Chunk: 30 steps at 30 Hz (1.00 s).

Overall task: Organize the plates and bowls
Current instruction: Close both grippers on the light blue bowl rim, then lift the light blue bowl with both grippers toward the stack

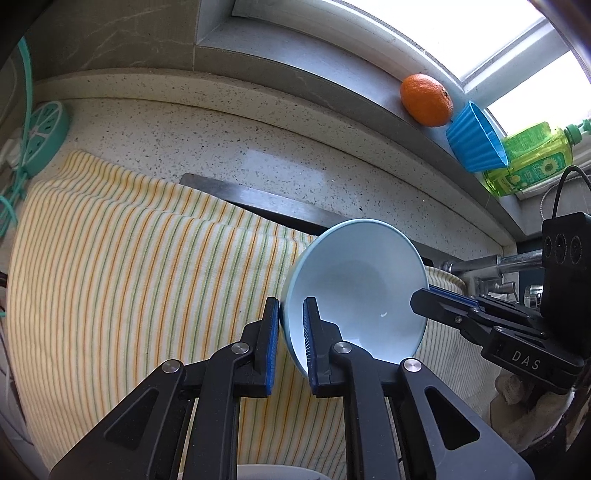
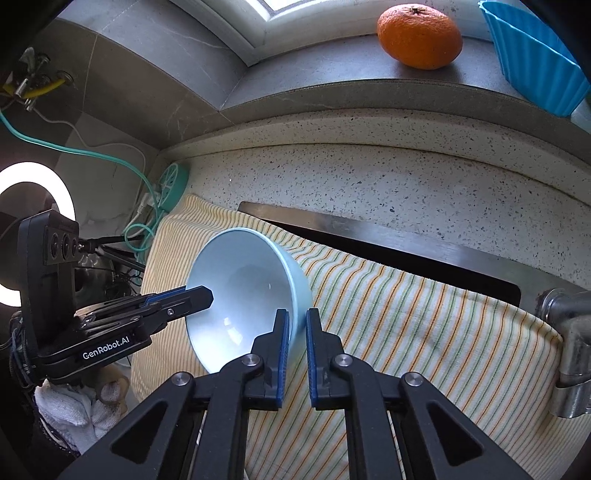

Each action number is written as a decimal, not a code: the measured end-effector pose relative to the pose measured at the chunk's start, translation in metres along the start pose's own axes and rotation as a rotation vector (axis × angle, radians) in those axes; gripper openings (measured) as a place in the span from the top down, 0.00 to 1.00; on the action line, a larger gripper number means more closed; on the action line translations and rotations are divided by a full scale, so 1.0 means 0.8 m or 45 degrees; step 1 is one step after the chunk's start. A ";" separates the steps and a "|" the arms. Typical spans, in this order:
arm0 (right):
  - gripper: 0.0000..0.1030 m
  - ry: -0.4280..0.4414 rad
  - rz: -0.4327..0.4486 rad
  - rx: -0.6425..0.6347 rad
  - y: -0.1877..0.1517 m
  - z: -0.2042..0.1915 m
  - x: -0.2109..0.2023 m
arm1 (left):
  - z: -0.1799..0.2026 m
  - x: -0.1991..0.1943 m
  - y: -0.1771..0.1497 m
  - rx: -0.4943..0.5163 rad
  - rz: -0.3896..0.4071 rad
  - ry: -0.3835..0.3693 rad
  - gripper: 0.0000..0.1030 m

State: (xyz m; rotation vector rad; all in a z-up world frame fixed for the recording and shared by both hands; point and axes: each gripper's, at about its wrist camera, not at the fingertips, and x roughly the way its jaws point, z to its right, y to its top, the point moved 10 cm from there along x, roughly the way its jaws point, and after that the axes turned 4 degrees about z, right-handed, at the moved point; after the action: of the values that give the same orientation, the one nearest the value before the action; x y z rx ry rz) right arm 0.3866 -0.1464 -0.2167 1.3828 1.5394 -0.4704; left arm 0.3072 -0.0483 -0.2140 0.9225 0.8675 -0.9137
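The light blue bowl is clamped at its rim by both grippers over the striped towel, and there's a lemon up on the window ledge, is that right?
Not quite: the fruit on the window ledge is an orange, as the right wrist view shows. The rest holds: the left gripper and the right gripper each clamp the rim of the light blue bowl over the striped towel.

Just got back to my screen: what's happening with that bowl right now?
A person is holding the light blue bowl tilted above the striped towel with both tools. The left hand-held gripper is shut on one side of its rim, and the right hand-held gripper is shut on the opposite side.
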 end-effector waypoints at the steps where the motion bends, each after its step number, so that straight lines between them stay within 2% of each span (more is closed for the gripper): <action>1: 0.92 -0.003 0.009 -0.007 0.000 -0.002 -0.006 | 0.002 -0.005 0.000 0.005 0.004 -0.005 0.89; 9: 0.92 -0.023 0.090 -0.038 0.000 -0.022 -0.062 | 0.025 -0.042 -0.001 0.057 0.060 -0.048 0.89; 17: 0.92 -0.050 0.176 -0.030 -0.021 -0.053 -0.111 | 0.038 -0.084 -0.015 0.134 0.099 -0.096 0.89; 30: 0.92 -0.065 0.264 -0.011 -0.090 -0.118 -0.151 | 0.033 -0.159 -0.063 0.227 0.147 -0.138 0.89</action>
State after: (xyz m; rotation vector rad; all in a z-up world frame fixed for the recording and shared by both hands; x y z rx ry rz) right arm 0.2692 -0.1553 -0.0954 1.4936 1.3383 -0.3675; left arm 0.2221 -0.0553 -0.1037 1.0558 0.6407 -0.9425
